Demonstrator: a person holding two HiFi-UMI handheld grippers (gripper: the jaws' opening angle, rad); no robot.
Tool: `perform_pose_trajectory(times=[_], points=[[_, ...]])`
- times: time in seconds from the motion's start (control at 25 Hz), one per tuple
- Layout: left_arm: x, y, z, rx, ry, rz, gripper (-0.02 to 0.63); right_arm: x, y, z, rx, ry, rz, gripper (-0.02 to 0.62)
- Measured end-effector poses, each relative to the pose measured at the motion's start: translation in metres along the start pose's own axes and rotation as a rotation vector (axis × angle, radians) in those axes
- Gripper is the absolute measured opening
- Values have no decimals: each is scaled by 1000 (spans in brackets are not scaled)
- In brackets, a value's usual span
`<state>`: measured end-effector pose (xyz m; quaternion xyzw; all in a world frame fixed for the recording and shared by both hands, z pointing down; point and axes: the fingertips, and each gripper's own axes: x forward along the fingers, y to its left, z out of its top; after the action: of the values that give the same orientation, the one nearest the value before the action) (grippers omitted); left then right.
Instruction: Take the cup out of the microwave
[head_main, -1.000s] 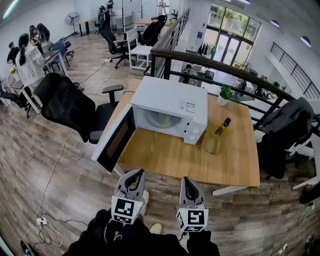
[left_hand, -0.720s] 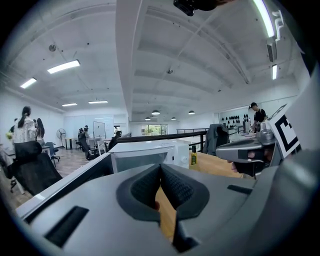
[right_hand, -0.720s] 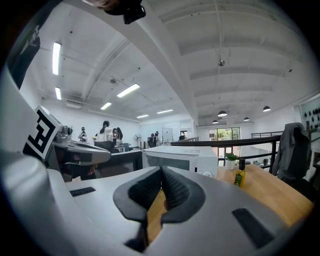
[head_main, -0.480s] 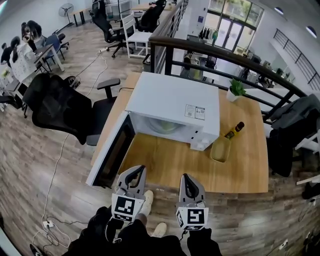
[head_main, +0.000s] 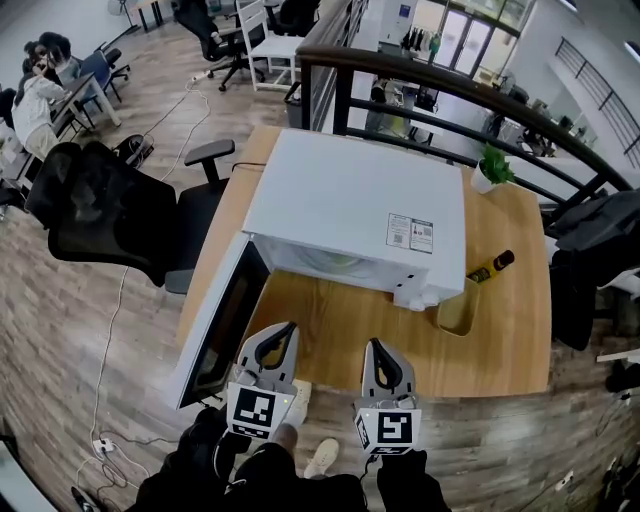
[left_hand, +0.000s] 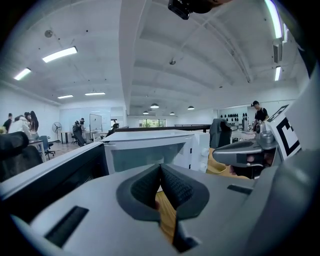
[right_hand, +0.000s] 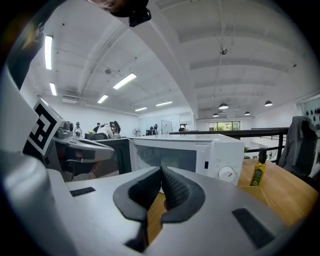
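A white microwave stands on the wooden table with its door swung open to the left. In the head view only a pale round shape shows inside the cavity mouth, and I cannot make out a cup. My left gripper and right gripper hover side by side over the table's front edge, short of the microwave. Both are shut with nothing between the pads. The left gripper faces the microwave and its dark door. The right gripper faces the microwave too.
A yellow bottle and a pale yellow tray sit right of the microwave. A small plant stands at the table's far right. A black office chair is at the left, and a dark railing runs behind the table.
Both grippers have come forward side by side to the table's front edge. The microwave now looks larger and nearer, seen more from above. The jaws stay shut.
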<state>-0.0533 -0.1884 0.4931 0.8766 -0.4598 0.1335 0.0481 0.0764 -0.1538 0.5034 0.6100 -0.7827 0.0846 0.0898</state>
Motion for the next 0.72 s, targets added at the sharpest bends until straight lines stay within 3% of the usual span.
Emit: perform_pose_trajectory(times=[0.52, 0.72], points=[[60, 38, -19, -11, 47, -15, 23, 80, -4, -19, 10, 17, 5, 17], [73, 48, -20, -21, 49, -12, 23, 108, -7, -19, 42, 11, 3, 73]])
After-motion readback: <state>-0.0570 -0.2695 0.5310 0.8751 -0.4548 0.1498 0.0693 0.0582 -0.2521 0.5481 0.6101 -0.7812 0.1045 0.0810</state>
